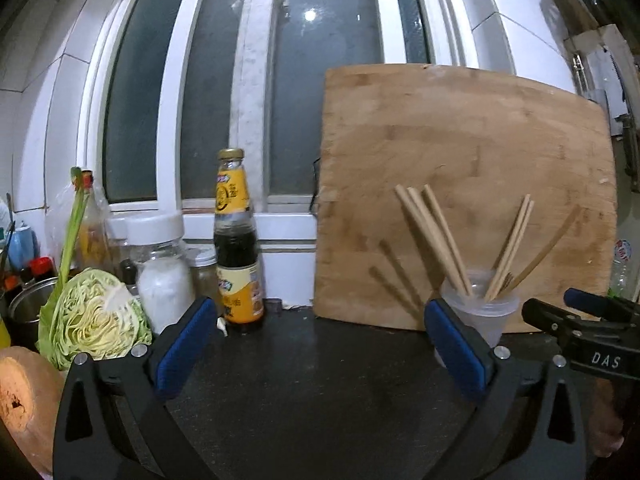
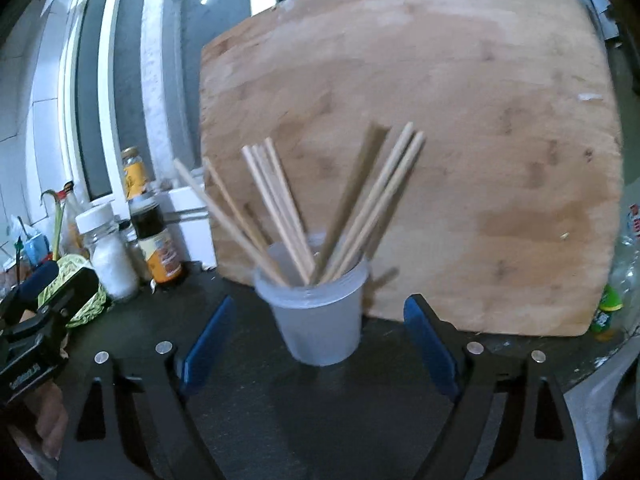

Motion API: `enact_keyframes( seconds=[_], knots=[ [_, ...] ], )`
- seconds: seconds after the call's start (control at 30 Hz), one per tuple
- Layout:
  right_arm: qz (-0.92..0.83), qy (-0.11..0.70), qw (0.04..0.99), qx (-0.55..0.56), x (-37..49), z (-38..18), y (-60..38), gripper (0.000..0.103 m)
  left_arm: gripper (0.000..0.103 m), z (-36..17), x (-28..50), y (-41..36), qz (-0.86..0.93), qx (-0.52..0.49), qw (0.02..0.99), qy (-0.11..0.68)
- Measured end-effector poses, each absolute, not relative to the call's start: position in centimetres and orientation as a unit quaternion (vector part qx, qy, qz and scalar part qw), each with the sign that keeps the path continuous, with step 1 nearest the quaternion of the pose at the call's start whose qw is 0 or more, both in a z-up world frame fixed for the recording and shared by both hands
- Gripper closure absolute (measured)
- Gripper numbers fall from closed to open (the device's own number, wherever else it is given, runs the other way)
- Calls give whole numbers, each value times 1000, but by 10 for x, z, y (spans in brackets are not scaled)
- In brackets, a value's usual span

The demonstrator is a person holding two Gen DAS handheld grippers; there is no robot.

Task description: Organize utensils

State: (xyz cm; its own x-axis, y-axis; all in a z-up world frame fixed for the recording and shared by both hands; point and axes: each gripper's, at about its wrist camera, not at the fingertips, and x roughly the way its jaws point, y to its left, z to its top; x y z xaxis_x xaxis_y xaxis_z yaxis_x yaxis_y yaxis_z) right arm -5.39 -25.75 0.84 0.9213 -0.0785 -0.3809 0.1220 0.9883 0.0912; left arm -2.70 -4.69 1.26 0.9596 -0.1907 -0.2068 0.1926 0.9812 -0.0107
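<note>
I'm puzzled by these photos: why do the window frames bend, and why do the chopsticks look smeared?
Left wrist view: fisheye curves the window frame; a lamp glares off the glass. Right wrist view: chopsticks and cutting board are motion-blurred; corners go dark.

My left gripper and right gripper are black with blue pads. The chopsticks are pale tan, their cup frosted translucent white. I see a warm brown cutting board with darker blotches, a dark, nearly black counter, a sauce bottle with yellow-orange labels and dark contents, and a pale green cabbage.
</note>
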Motion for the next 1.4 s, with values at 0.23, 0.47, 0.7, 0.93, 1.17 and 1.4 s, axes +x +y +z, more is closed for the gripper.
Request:
enact_keyframes(
  seconds=[0.23,0.47,0.7,0.93,1.17,1.4],
  knots=[
    [-57,171,983,26,-48,-2,-242,15,0,8,-25,-47,-88,7,991,101],
    [-62,171,983,21,-43,-7,-238,15,0,2,-16,-40,-70,-6,991,111],
    [-75,148,986,19,-45,-8,-235,15,0,-5,-11,-45,-64,11,990,124],
    [-90,136,986,18,-49,-5,-235,15,0,-7,-7,-41,-67,-2,989,135],
    [-108,129,986,-2,-52,-3,-230,15,0,-7,-9,-40,-61,-1,989,131],
    [-101,127,987,-4,-53,-3,-230,15,0,-7,-8,-39,-54,-2,990,131]
  ],
)
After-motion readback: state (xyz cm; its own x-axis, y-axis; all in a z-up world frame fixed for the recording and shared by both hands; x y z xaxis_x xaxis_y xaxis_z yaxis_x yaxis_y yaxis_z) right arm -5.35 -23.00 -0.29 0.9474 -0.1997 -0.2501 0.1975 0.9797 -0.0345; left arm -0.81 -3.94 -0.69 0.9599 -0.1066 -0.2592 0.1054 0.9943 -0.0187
